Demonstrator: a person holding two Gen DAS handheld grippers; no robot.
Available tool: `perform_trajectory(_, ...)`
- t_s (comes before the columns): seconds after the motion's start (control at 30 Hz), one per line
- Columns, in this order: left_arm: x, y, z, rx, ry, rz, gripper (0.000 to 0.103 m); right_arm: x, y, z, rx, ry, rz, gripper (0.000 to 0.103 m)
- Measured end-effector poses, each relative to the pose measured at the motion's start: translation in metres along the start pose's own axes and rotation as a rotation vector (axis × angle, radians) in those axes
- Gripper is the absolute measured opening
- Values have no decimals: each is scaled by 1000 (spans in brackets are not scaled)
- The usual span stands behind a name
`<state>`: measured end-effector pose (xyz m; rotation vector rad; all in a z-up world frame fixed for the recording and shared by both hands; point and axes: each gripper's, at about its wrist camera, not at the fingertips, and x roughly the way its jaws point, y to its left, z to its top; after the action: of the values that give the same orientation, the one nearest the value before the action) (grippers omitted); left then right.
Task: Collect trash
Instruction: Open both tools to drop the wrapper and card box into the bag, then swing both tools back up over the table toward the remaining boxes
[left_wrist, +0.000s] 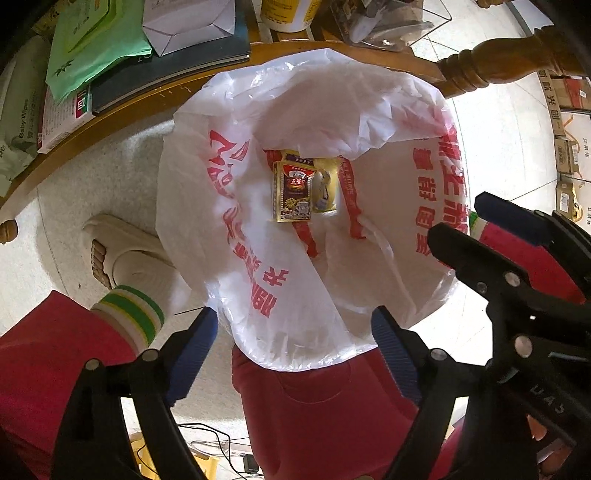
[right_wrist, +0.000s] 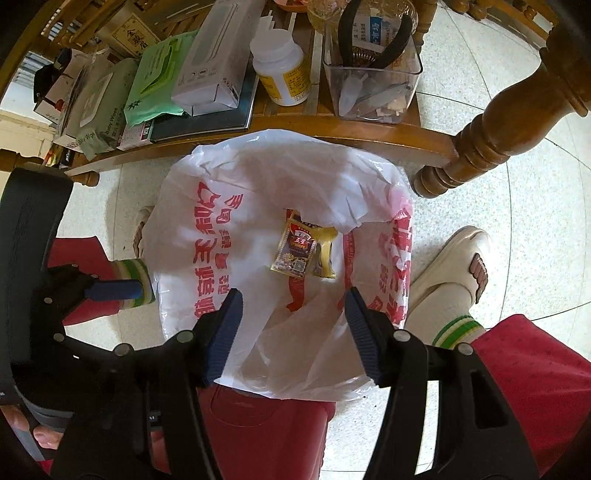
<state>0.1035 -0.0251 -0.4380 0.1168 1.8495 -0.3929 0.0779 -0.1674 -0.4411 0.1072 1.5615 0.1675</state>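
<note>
A bin lined with a white plastic bag (left_wrist: 388, 177) printed in red stands on the floor below both grippers. At the bottom of the bag lie a purple and gold card box (left_wrist: 293, 190) and a yellow wrapper (left_wrist: 327, 186) side by side. My left gripper (left_wrist: 293, 317) hangs open over the bag's near rim, with nothing between its blue pads. My right gripper (right_wrist: 293, 299) is open above the bag (right_wrist: 295, 177), and the card box (right_wrist: 295, 251) and wrapper (right_wrist: 325, 254) lie loose beneath it. The right gripper (left_wrist: 458, 218) also shows at the right of the left wrist view.
A wooden shelf (right_wrist: 332, 127) behind the bin holds boxes, baby wipes (right_wrist: 99, 107), a white pill bottle (right_wrist: 282, 70) and a clear container (right_wrist: 373, 74). A turned table leg (right_wrist: 491, 136) stands at the right. A person's slippered feet (right_wrist: 454, 269) and red trouser legs flank the bin.
</note>
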Motion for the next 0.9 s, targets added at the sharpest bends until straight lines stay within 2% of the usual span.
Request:
perform_trajectory(0.27, -12, -7, -4, 15, -28, 20, 83, -13, 1, -2, 8, -27, 1, 56)
perform_trajectory(0.37, -23, -9, -13, 26, -48, 32, 84, -31, 0, -8, 21, -61, 13, 58)
perform_trajectory(0.43, -34, -11, -23, 31, -64, 36, 86, -52, -4, -16, 38, -101, 25, 64)
perform_trajectory(0.53, -57, -13, -41, 45, -106, 43, 87, -84, -7, -25, 54, -159, 39, 67)
perform_trajectory(0.63, -91, -12, -66, 54, -150, 39, 87, -133, -14, -35, 75, -242, 69, 71)
perform_trajectory(0.73, -141, -10, -88, 77, -212, 60, 87, -191, -15, -41, 55, -349, 49, 74)
perform_trajectory(0.83, -209, -6, -105, 88, -317, 144, 88, -258, -10, -43, 15, -477, 32, 82)
perform_trajectory(0.9, -253, -4, -113, 85, -390, 164, 90, -297, -5, -44, -18, -549, 43, 85)
